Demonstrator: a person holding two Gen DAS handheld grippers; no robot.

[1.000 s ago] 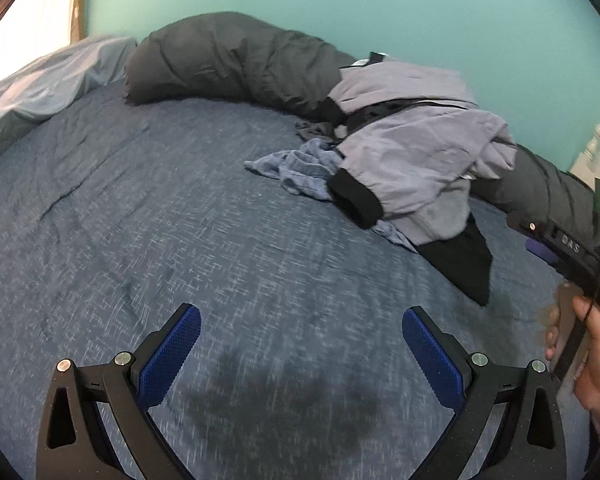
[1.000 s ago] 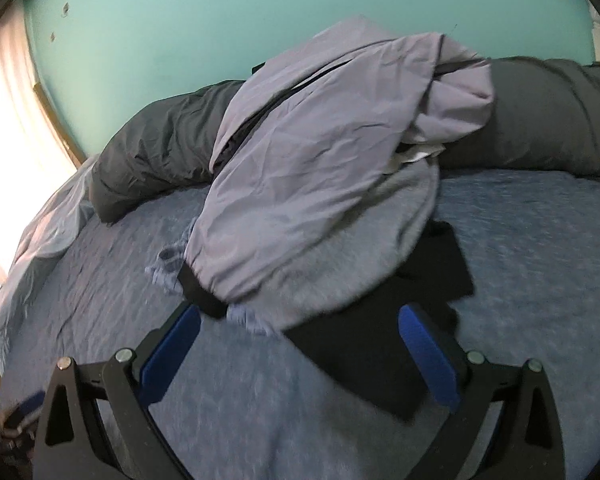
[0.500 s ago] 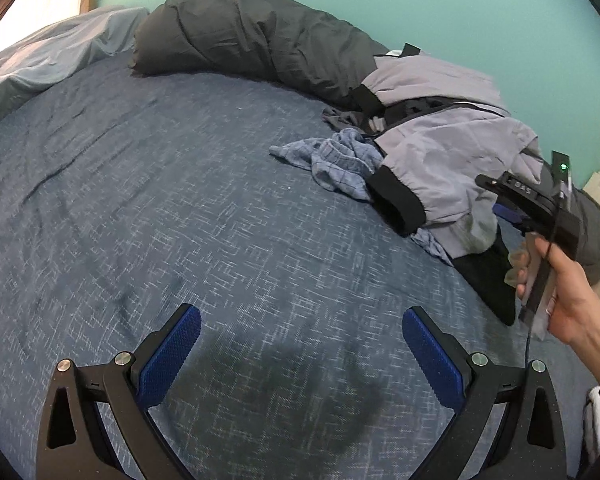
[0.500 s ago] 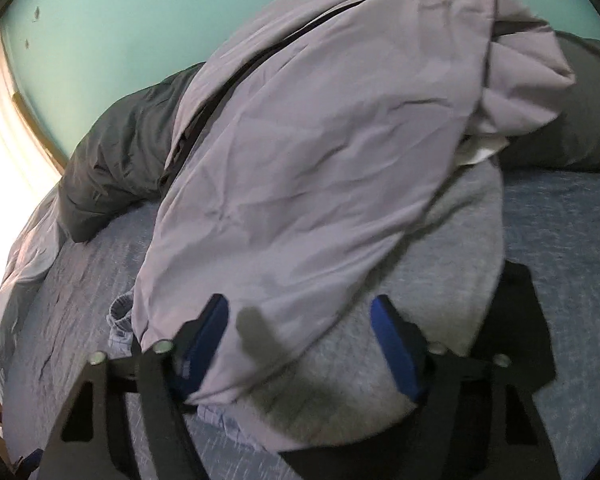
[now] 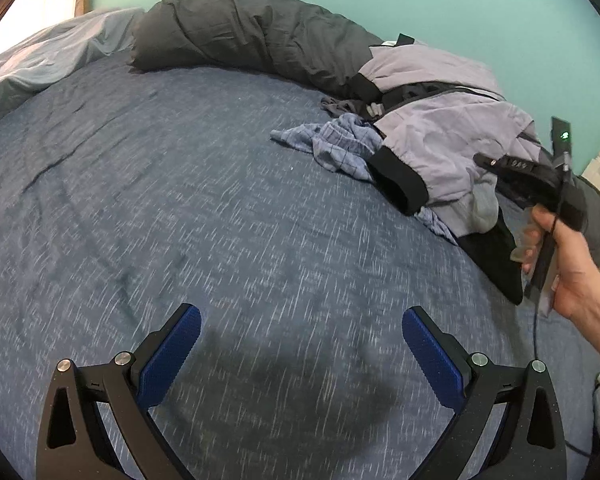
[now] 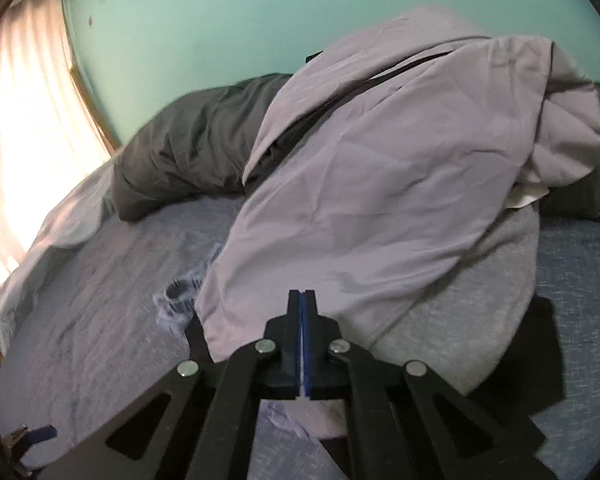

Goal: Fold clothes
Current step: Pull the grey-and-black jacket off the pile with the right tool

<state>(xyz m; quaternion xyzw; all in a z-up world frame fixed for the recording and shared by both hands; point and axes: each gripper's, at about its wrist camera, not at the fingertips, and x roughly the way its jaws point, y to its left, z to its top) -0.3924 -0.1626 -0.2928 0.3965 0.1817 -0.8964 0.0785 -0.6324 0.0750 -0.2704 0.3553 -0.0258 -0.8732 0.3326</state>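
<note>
Over bed [image 6: 100, 320], right hand-held gripper [image 6: 302, 300] closed

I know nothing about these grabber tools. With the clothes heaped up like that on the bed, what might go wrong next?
The right gripper is shut against the lavender jacket; whether any cloth is pinched cannot be seen, so a pull may slip off. The jacket lies over a grey sweatshirt and a black garment, which may drag along. The left gripper is open over bare blue bedspread, holding nothing down.
</note>
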